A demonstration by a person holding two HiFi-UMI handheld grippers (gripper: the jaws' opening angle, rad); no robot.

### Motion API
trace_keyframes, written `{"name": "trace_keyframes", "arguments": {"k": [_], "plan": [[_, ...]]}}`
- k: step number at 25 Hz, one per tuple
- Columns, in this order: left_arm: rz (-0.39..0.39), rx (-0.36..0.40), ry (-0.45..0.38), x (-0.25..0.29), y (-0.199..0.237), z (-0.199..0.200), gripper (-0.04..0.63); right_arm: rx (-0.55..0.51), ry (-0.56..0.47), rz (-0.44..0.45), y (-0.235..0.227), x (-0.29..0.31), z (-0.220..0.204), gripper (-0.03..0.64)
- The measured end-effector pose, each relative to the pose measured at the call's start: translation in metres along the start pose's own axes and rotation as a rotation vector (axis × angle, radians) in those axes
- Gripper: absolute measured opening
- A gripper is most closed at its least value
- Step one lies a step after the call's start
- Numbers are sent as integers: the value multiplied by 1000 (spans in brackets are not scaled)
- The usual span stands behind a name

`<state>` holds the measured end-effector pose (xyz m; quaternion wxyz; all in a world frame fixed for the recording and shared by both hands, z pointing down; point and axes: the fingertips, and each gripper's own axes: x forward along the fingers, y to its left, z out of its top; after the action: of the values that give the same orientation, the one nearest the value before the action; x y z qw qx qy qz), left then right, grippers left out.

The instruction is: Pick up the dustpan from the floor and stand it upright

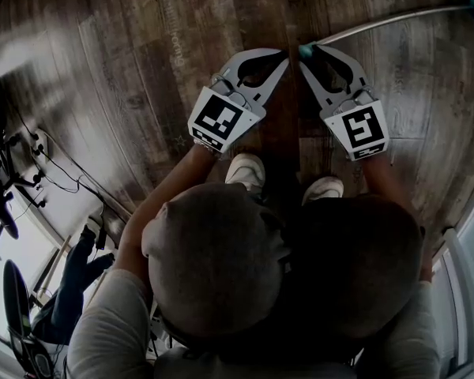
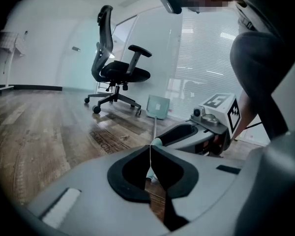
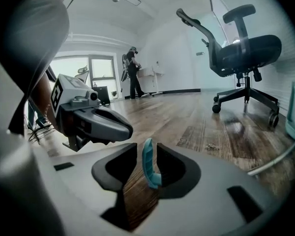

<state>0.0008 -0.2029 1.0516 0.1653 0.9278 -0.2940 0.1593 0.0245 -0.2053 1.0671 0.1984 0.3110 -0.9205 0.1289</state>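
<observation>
Dustpan [image 2: 158, 106] flat on floor [image 2: 49, 132]; handle tip [image 3: 147, 167] between narrowly parted jaws of right gripper [image 3: 147, 150], ungripped; left gripper [image 2: 150, 150] closed, empty. Risk: a tip-only grip may let the long handle pivot or slip when raised.

Left claw [image 1: 283, 54] closed, right claw [image 1: 310, 52] parted, both angled downward.

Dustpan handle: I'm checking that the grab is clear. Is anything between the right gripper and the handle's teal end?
Nothing visible is. The handle's teal end stands between the right gripper's fingers, which are apart, with a gap showing on one side. The shut left gripper sits close beside it, not in between.
</observation>
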Motion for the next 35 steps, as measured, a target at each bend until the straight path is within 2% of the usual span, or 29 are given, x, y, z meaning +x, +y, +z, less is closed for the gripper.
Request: {"name": "trace_keyframes", "arguments": {"k": [5, 6, 10, 13, 18, 22, 29, 35], "plan": [[-36, 3, 13, 4, -8, -7, 5, 0, 3, -24, -2, 2, -5, 86], [-38, 6, 13, 3, -8, -8, 5, 3, 5, -30, -3, 3, -5, 63], [-30, 9, 16, -2, -4, -10, 5, 20, 2, -30, -3, 1, -1, 58], [-41, 12, 9, -7, -5, -8, 5, 36, -21, -37, -4, -7, 9, 57], [-76, 62, 12, -11, -13, 6, 9, 36, -49, -30, -5, -20, 35, 57], [-92, 93, 12, 0, -9, 14, 106, 52, -106, -6, -10, -27, 60, 57], [-130, 180, 33, 21, -5, 22, 118, 76, -150, 23, -13, -35, 86, 57], [-120, 173, 22, 19, -6, 36, 115, 111, -165, 16, -14, -38, 104, 57]]}}
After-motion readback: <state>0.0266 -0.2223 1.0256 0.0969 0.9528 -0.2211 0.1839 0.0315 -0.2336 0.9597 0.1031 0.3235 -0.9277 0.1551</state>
